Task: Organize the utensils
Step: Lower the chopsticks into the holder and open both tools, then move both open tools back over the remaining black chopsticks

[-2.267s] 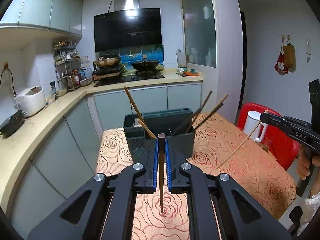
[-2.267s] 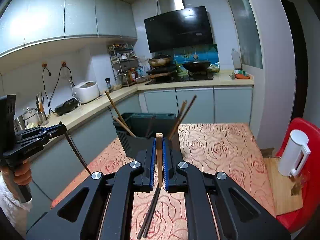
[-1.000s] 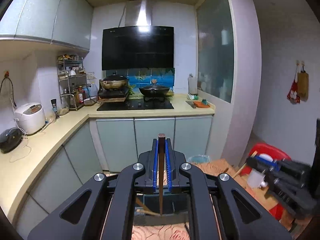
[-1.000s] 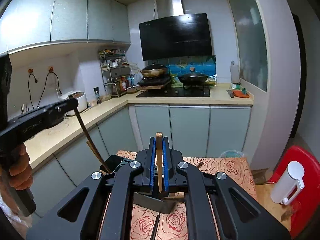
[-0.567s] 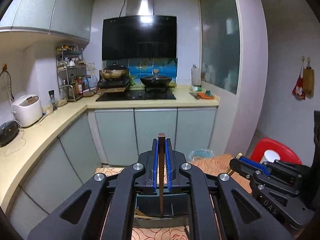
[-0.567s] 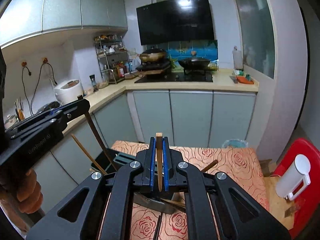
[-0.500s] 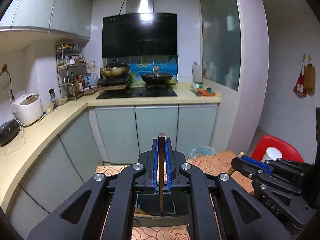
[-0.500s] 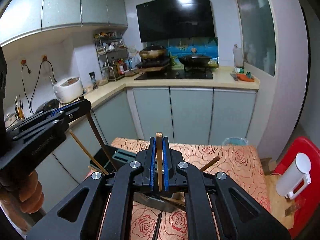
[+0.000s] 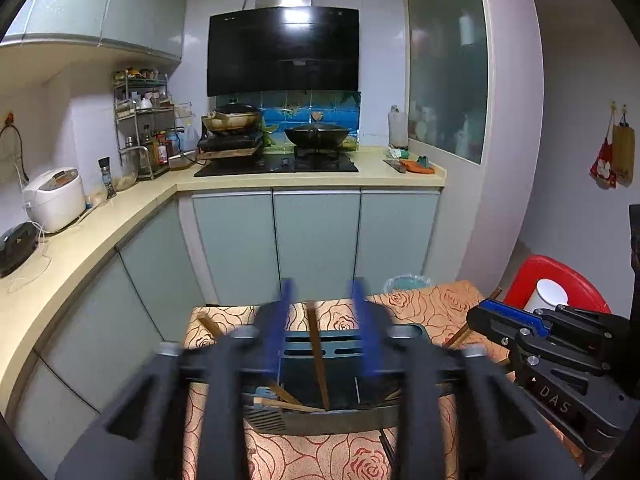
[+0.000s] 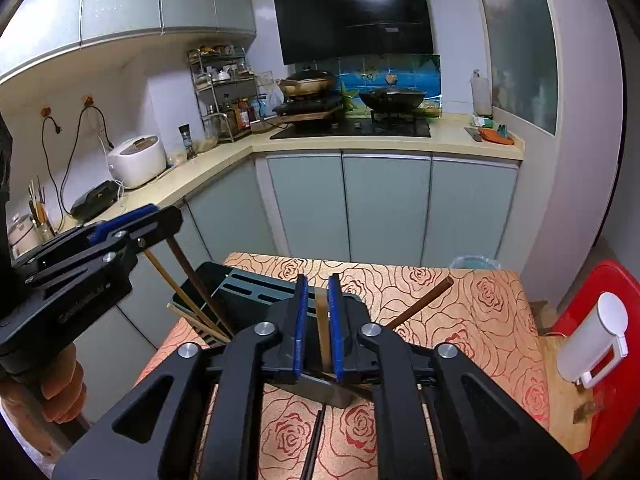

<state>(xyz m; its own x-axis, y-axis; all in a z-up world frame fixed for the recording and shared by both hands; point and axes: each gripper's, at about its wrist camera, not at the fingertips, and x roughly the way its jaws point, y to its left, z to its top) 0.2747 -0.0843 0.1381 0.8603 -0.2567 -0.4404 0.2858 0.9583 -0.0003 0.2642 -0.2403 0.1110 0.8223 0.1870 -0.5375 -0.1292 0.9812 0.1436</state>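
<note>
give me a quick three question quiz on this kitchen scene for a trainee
1. True or false: the utensil holder stands on the rose-patterned tablecloth.
2. Which sits on the counter left of the stove? A rice cooker, B microwave, C kettle.
3. What is between the left hand-held gripper's jaws?
Key: 1 true. 2 A, the white rice cooker. 3 A dark chopstick, untouched; the jaws have just been opening.
</note>
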